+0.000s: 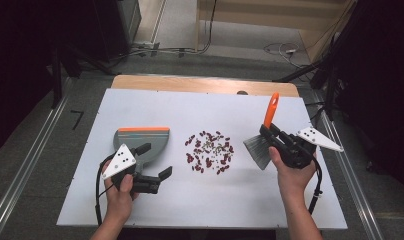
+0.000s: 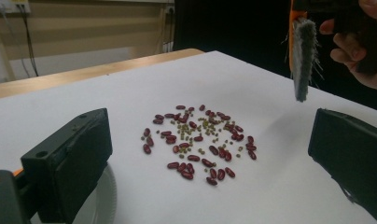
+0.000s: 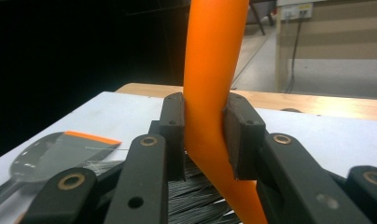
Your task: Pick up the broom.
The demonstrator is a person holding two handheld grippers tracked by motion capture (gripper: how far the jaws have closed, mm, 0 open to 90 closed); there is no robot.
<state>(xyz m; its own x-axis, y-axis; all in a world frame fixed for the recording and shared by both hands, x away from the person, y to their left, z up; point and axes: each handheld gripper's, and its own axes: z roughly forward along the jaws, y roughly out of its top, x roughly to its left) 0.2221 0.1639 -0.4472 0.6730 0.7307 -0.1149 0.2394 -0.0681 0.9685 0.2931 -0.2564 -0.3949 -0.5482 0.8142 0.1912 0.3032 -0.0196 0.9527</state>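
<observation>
Hand brush (image 1: 264, 137): lifted just right of the bean pile (image 1: 209, 152), bristles down, orange handle tilted up and away. Right claw (image 1: 274, 134) clamped on handle. Left claw (image 1: 154, 160) spread wide, empty, low, left of pile, facing it; dustpan (image 1: 140, 140) beneath. Bare white tabletop (image 1: 230, 195) rings pile; edges well apart.

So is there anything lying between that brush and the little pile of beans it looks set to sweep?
Nothing visible. The brush, clamped in the right hand-held gripper, hangs just right of the beans, with bare white table between them. The dustpan lies on their far side, to the left.
</observation>
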